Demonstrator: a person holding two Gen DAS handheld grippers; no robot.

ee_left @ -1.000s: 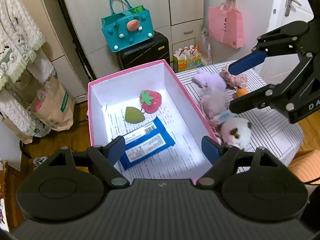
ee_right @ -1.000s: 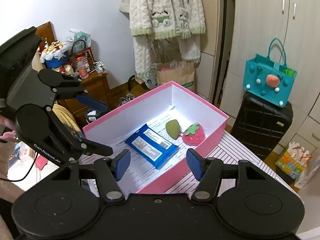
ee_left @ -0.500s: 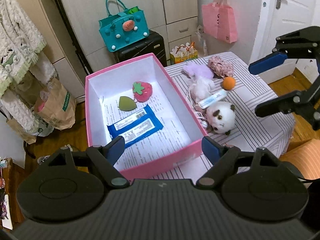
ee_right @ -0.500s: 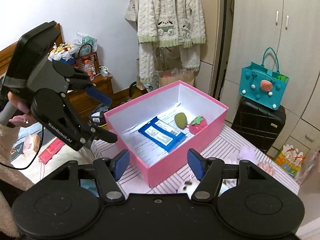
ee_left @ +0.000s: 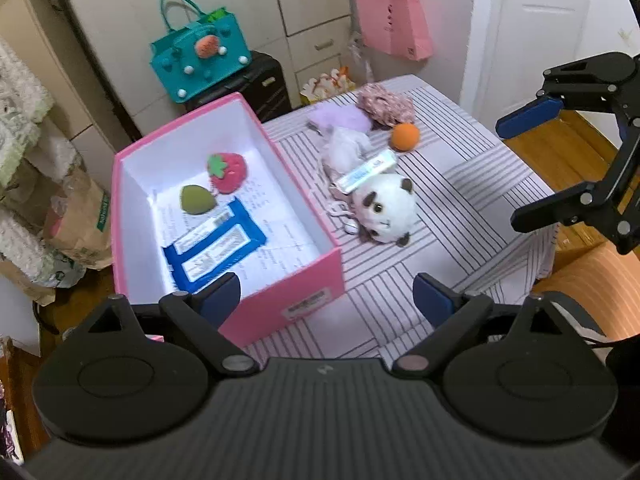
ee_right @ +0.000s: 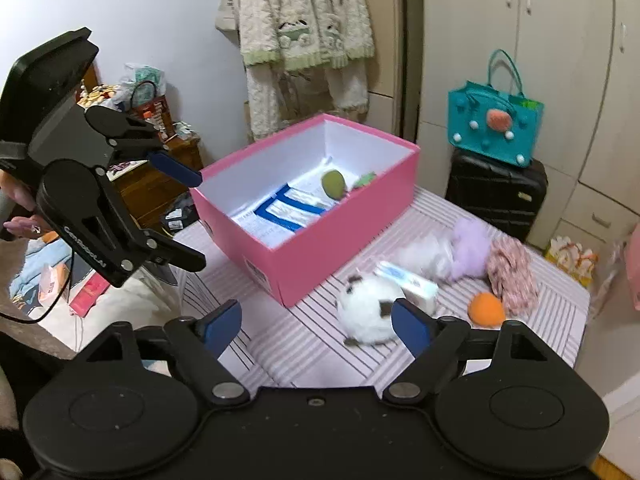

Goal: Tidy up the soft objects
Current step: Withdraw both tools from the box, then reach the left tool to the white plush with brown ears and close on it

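A pink box (ee_left: 280,304) (ee_right: 332,256) stands on a striped table (ee_left: 460,200). It holds a red strawberry toy (ee_left: 226,172), a green sponge (ee_left: 198,199) and a blue packet (ee_left: 212,248). Right of the box lie a white panda plush (ee_left: 386,208) (ee_right: 370,306), a white tube (ee_left: 366,170), a pale plush (ee_left: 344,148), a purple plush (ee_left: 340,118), a pink scrunchie (ee_left: 386,102) and an orange ball (ee_left: 405,137) (ee_right: 486,309). My left gripper (ee_left: 326,294) is open and empty near the box's front corner. My right gripper (ee_right: 316,326) is open and empty above the table's near side.
A teal bag (ee_left: 200,60) sits on a black suitcase (ee_left: 256,84) behind the table. A pink bag (ee_left: 394,28) hangs by a white door (ee_left: 532,32). A paper bag (ee_left: 76,220) and a hanging knit cardigan (ee_right: 304,12) are at the left.
Both grippers have pulled back and up from the box. The view now takes in the whole table and the toys beside the box. Both stay open and empty.
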